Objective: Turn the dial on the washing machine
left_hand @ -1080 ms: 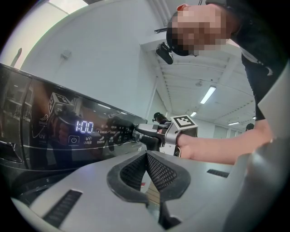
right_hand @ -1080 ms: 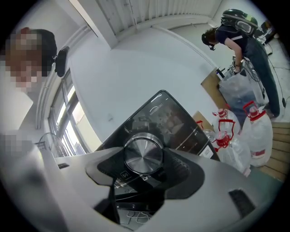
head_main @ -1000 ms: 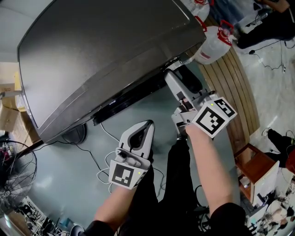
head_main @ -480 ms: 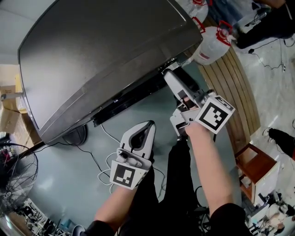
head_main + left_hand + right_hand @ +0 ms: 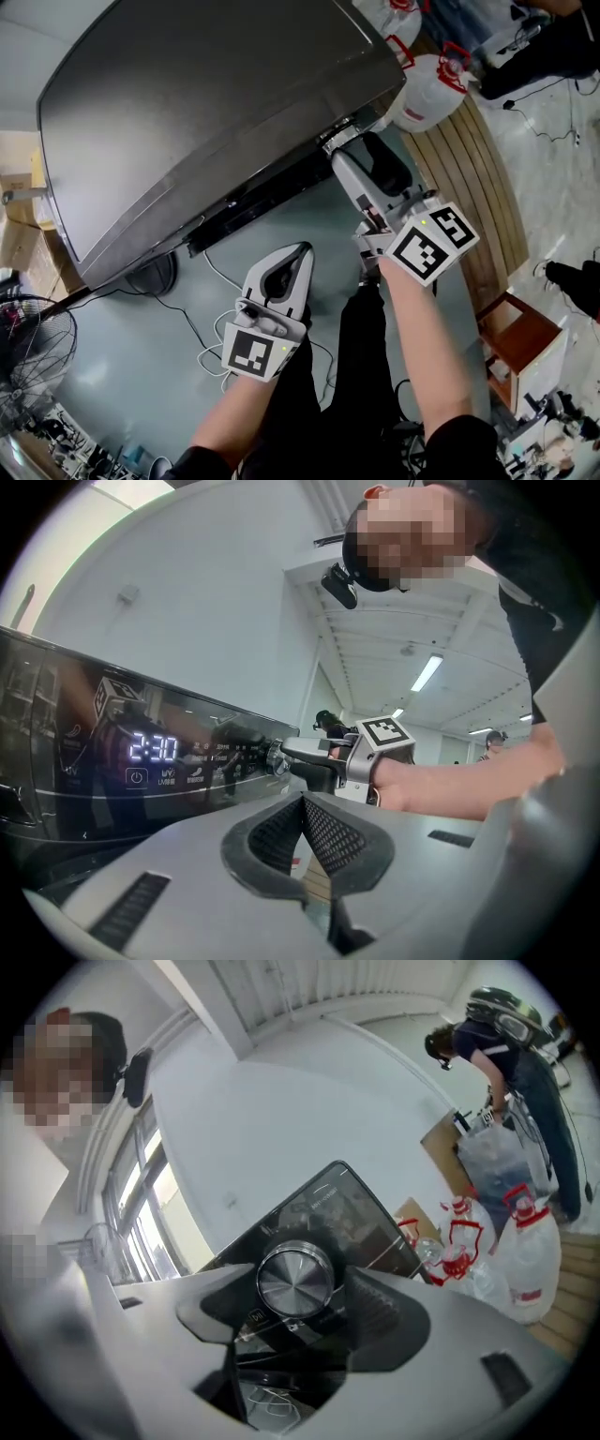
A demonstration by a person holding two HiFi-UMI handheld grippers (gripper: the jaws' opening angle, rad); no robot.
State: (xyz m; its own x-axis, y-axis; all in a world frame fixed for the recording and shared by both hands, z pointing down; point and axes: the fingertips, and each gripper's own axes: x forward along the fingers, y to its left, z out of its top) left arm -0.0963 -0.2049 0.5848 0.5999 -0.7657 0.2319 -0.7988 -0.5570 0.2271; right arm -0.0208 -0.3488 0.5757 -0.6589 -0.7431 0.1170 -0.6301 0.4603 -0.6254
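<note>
Dial (image 5: 295, 1282) on the washing machine's (image 5: 206, 112) front sits clasped between the right hand-held gripper's (image 5: 343, 146) jaws. The grasp looks made, but how much turning is left I cannot judge. Left hand-held gripper (image 5: 302, 803) hangs clenched and empty, well apart from the machine.

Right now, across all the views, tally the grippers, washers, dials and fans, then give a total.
Grippers: 2 (left gripper, right gripper)
Washer: 1
Dial: 1
Fan: 1
Total: 5
</note>
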